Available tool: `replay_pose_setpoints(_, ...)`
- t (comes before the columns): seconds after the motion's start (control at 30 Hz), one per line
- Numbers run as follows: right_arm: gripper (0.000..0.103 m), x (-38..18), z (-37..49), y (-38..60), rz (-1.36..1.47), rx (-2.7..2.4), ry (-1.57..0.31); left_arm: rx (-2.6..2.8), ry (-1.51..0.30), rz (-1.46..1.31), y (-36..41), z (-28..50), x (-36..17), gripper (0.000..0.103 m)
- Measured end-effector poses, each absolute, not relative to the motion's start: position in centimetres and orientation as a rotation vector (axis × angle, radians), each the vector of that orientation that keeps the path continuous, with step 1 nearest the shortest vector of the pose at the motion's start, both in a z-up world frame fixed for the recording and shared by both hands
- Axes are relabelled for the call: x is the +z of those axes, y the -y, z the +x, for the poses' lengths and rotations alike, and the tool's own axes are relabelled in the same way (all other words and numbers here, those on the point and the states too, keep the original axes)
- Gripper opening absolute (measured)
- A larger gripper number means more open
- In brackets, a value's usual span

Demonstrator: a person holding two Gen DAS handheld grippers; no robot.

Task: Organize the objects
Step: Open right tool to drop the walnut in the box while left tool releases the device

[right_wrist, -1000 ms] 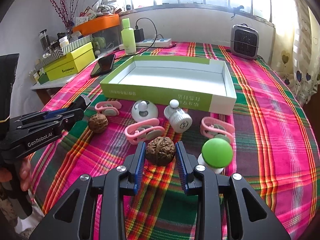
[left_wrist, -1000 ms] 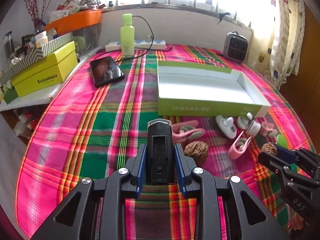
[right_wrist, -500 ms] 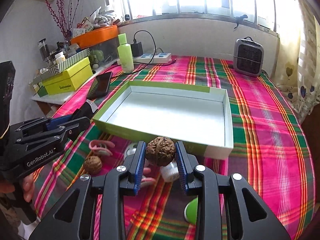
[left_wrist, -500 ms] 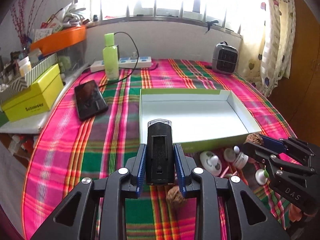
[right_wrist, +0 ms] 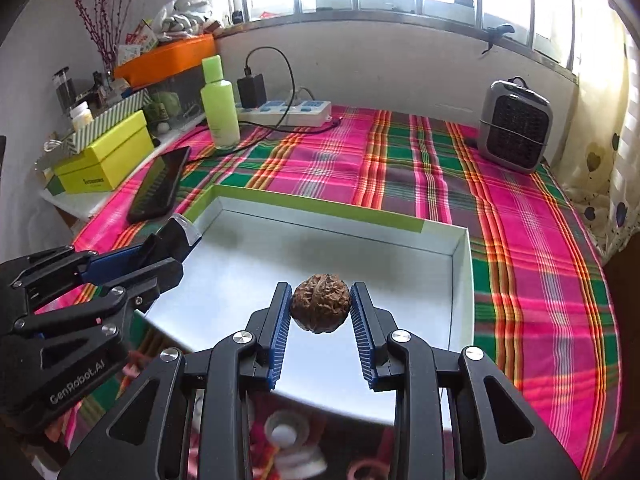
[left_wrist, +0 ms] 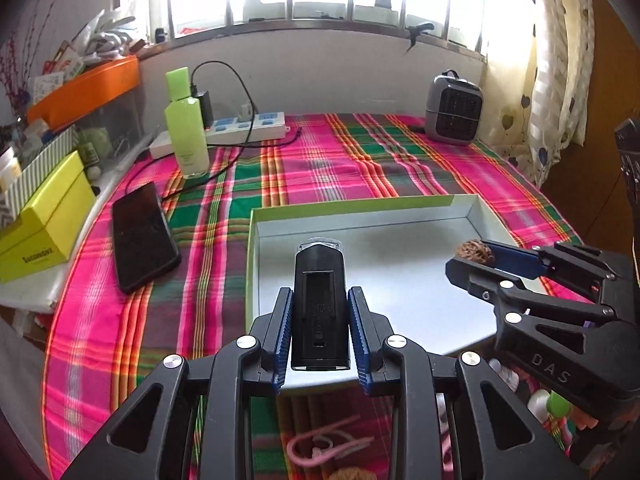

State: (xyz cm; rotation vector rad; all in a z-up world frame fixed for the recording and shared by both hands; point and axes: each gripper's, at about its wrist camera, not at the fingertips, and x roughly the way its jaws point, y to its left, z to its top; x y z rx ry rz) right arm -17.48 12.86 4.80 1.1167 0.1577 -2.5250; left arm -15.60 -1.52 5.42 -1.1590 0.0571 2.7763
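Both loads hang right over the open box (right_wrist: 460,280) now — the drop is straight down, nothing sideways left to find; the right tongs (right_wrist: 320,312) are clamped on a walnut (right_wrist: 320,308), pads pressing its two sides, and it sits above the white floor toward the box's right half; the left tongs (left_wrist: 320,320) are closed nearly all the way on a slim black device (left_wrist: 319,300), its long axis running straight out along the fingers, clear tip pointing at the far wall of the box; it hovers over the left part of the floor (the right-wrist view shows it just inside the left edge). So each hand is nearest its own side — no crossing needed, I'd say. The walnut looks round, brown, deeply wrinkled, likely to roll once let go; the device is a flat-sided black bar and should lie still. The box itself is shallow, green outside, white and bare inside, resting on the plaid-covered desk (left_wrist: 320,168).
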Motion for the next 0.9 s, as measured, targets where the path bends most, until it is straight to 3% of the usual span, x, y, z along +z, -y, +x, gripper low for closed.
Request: replay_pose_setpoints(0.9, 0.032, 2.5, -25.6, -10.6, 1.342, -2.431, -0.159, 2.725, -0.007, -1.353, 1.8, -23.6, 2.0, 0.025)
